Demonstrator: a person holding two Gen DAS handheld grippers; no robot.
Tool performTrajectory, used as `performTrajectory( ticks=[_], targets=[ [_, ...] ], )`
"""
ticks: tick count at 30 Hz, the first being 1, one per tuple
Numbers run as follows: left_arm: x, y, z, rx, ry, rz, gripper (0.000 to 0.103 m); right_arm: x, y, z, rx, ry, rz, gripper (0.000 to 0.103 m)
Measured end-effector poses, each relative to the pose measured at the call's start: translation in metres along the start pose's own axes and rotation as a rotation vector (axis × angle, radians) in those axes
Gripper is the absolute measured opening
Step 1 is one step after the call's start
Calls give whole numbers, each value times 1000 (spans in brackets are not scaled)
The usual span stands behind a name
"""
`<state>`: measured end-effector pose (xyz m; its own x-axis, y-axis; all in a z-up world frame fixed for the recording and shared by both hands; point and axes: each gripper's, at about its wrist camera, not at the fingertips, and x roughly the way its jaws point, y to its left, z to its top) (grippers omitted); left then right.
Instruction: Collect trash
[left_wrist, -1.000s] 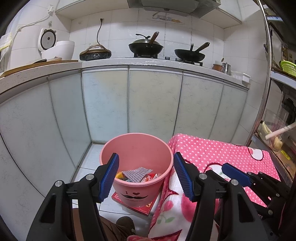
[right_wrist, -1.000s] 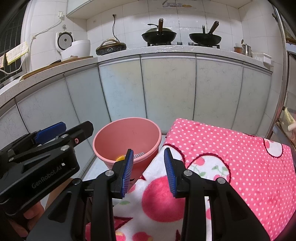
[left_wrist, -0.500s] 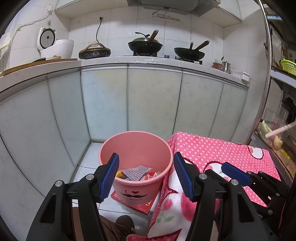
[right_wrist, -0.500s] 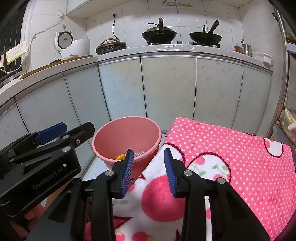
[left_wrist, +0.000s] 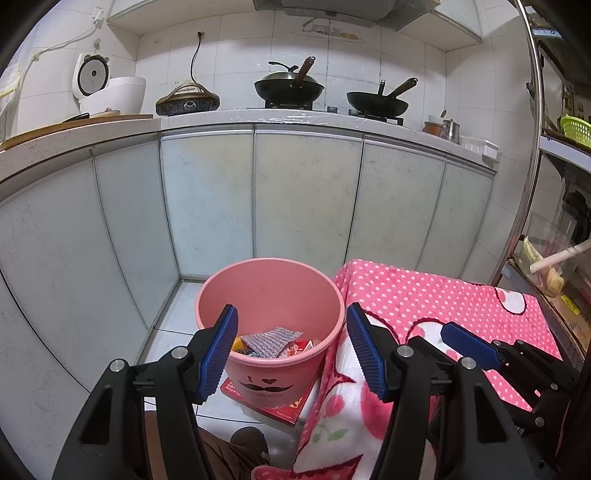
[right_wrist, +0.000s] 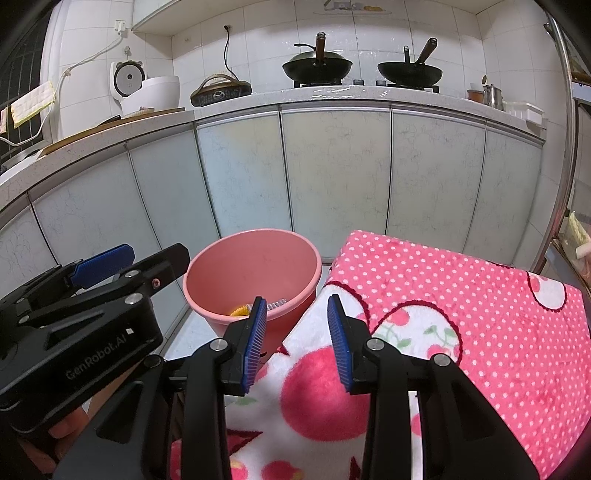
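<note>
Several items: trash (left_wrist: 271, 341) lies in the bottom of the pink bin (left_wrist: 271, 291); a silver crinkled wrapper on top, yellow and red scraps beside it.
Trash location: inside the bin only; no loose piece shows on the pink blanket (right_wrist: 461, 295) or on the visible floor tiles (left_wrist: 177, 314).
Bin position: on the floor, on a red flat box (left_wrist: 291, 406), just beside the blanket's hanging edge and near the cabinet doors (left_wrist: 306, 192).
Left gripper (left_wrist: 291, 349): jaws spread wide, nothing between the pads; hovers above the near side of the bin.
Right gripper (right_wrist: 297, 341): jaws parted, narrower gap, nothing held; hovers over the blanket edge beside the bin.
Change over the last second: almost none. Bin, trash and blanket lie as before; both grippers keep the same gap and drift only slightly.
Meaning for the task: judged as a pause after a deposit, with no new pickup started. The collection looks complete or nearly so, since no target remains in view.
Outer surroundings: worktop with rice cooker (left_wrist: 110, 90) and two woks (left_wrist: 290, 86); not involved.
</note>
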<state>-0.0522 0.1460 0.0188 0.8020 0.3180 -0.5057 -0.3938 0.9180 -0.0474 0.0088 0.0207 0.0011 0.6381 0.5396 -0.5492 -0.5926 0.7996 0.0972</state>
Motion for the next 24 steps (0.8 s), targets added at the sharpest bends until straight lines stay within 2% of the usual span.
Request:
performTrajectory(
  ticks=[24],
  targets=[
    [6,-6,-1,6,18,8,60,2,-8,-2,17,10,1,35]
  ],
)
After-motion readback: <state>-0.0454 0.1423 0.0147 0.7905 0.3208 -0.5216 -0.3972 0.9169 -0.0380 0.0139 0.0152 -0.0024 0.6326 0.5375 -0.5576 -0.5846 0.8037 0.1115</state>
